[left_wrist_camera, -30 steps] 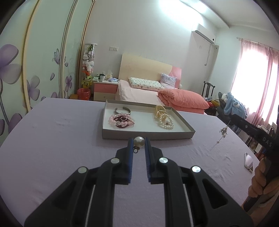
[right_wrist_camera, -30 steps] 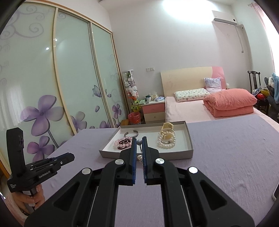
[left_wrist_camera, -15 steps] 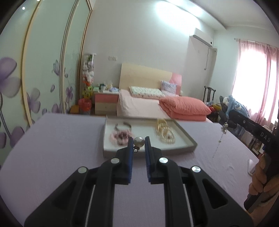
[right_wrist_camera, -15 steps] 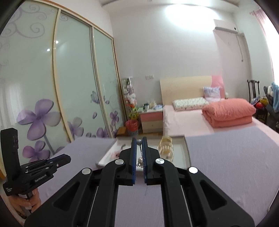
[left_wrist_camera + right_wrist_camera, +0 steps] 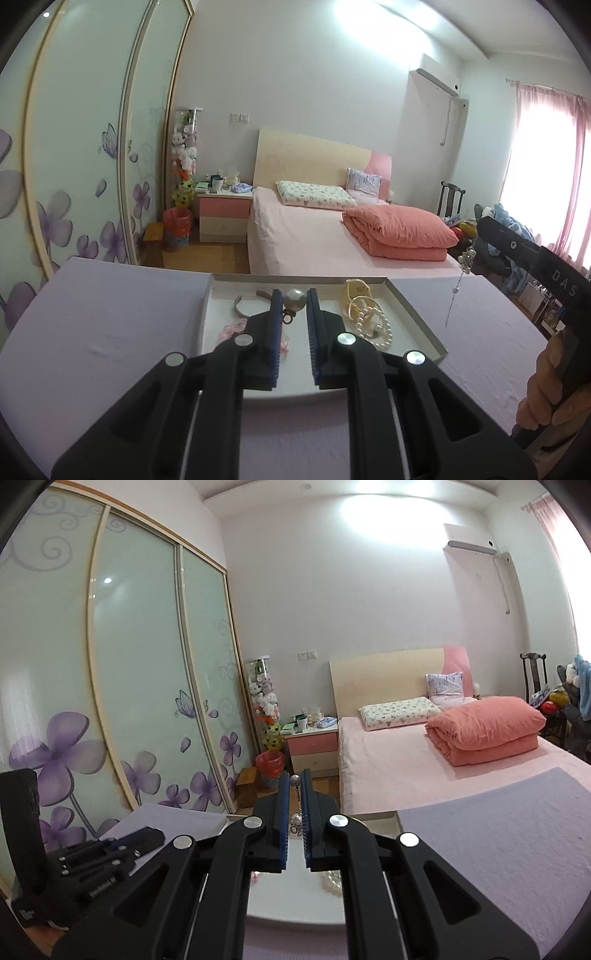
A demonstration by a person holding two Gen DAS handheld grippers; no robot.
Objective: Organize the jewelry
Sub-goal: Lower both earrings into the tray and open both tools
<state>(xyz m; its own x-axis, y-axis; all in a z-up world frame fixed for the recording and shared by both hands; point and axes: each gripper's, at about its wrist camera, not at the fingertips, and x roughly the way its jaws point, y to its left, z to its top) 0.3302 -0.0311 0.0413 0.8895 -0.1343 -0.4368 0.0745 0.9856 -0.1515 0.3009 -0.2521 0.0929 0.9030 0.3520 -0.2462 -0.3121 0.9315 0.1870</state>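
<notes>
From the left wrist view, the left tongs are nearly closed on a pearl earring, the round pearl pinched at their tips with a small dark fitting hanging below it, all held over the shallow grey tray on the lilac tabletop. The tray already carries a metal cuff bracelet, a pink bead bracelet partly hidden by the tongs, a cream bangle and a pearl strand, so most of the sorting looks done; the two carried pieces remain to be set down. At the right edge the other tool, gripped by a hand, dangles a long drop earring above the tabletop just beyond the tray's right rim. From the right wrist view, the right tongs are fully closed on the drop earring's fine chain, a small bead showing at their tips. The tray lies directly beneath, mostly covered by the tongs, with the left tool low to the left. Bare tray floor shows at the centre and near side; the raised rim is the only edge to clear, and the tabletop around is open.
</notes>
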